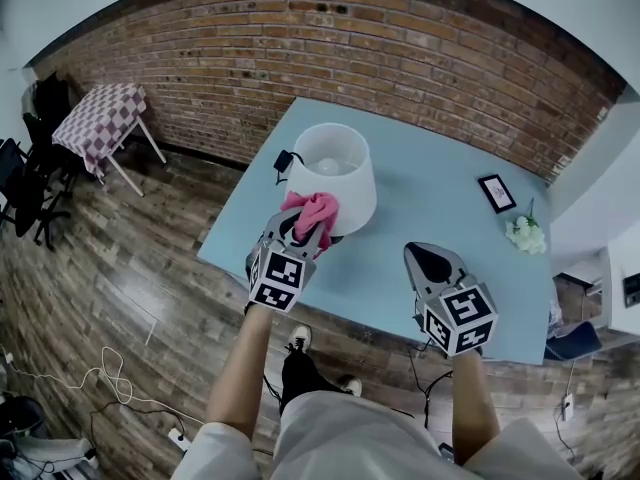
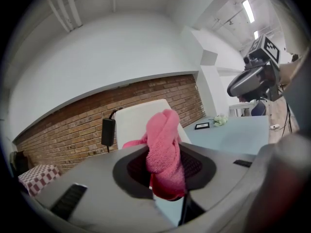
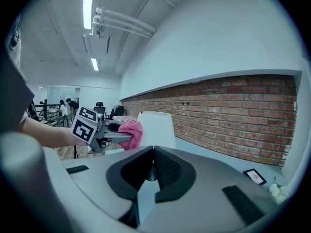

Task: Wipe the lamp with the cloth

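My left gripper [image 1: 305, 233], at the lower centre of the head view, is clenched on the pink cloth [image 1: 313, 211]. The left gripper view shows the cloth bunched upright between the jaws. My right gripper [image 1: 428, 258], at the lower right, is clenched on nothing; only the right gripper view shows its jaws together. The cloth sits at the near side of the white lamp [image 1: 338, 173] on the blue table [image 1: 440, 193]. Only the head view shows the bulb [image 1: 329, 165] through the shade's open top.
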### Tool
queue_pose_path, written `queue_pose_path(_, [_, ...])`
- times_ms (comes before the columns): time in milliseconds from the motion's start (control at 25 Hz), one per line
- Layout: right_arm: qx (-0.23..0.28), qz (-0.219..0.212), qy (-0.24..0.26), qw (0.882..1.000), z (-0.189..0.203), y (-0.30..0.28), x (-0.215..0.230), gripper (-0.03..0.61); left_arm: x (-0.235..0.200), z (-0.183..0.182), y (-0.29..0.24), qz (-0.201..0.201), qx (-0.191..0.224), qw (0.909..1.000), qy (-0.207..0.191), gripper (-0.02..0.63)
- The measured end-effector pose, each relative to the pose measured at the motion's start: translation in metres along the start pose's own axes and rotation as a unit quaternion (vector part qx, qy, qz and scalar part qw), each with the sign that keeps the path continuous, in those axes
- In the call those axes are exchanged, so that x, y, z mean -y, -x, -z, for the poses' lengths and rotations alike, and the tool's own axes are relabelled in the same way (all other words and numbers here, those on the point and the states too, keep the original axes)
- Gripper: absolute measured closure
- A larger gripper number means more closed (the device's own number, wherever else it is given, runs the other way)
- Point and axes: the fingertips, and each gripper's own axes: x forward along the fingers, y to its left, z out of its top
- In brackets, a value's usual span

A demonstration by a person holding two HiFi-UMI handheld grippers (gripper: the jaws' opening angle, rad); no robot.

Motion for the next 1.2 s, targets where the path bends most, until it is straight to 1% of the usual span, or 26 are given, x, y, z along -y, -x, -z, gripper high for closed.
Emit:
queue_pose_path(400, [-0.003,0.000,-0.001,1.000,0.006,0.001,0.001,0.554,0.018,0.036,-0.004,0.015,-0.027,0.9993,0.021,0.476])
queue_pose_path(520, [-0.003,0.002,-0.002,1.000,0.006,0.003,0.003,0.552,0.027,0.049,-0.006,0.017,-0.045,0.9987,0.015,0.476])
queue_pose_path(640, [0.002,0.006,-0.003,1.000,0.003,0.006,0.005,0.552,0.040,0.066,-0.005,0.029,-0.071,0.9970,0.006,0.476])
queue_pose_path(680, [0.005,0.008,-0.004,1.000,0.002,0.007,0.006,0.554,0.044,0.068,-0.004,0.033,-0.075,0.9966,0.001,0.476])
queue_pose_path(760, [0.010,0.010,-0.006,1.000,0.000,0.010,0.009,0.552,0.046,0.065,0.000,0.035,-0.069,0.9970,-0.005,0.476])
queue_pose_path(840, [0.015,0.012,-0.008,1.000,-0.001,0.014,0.011,0.552,0.038,0.048,0.008,0.021,-0.050,0.9985,-0.005,0.476])
queue_pose_path(880, [0.018,0.012,-0.010,1.000,-0.002,0.017,0.012,0.552,0.031,0.035,0.012,0.010,-0.036,0.9993,-0.005,0.476])
queue_pose_path(960, [0.024,0.013,-0.014,1.000,-0.004,0.022,0.014,0.554,0.013,-0.004,0.024,-0.016,0.003,0.9998,-0.012,0.476])
queue_pose_path(1080, [0.032,0.015,-0.019,0.999,-0.006,0.026,0.016,0.552,-0.007,-0.070,0.036,-0.044,0.061,0.9959,-0.049,0.476])
queue_pose_path(1120, [0.034,0.015,-0.020,0.999,-0.007,0.027,0.016,0.552,-0.013,-0.085,0.036,-0.053,0.070,0.9940,-0.066,0.476])
queue_pose_path(1200, [0.037,0.015,-0.021,0.999,-0.008,0.030,0.016,0.554,-0.019,-0.103,0.030,-0.063,0.068,0.9906,-0.101,0.476])
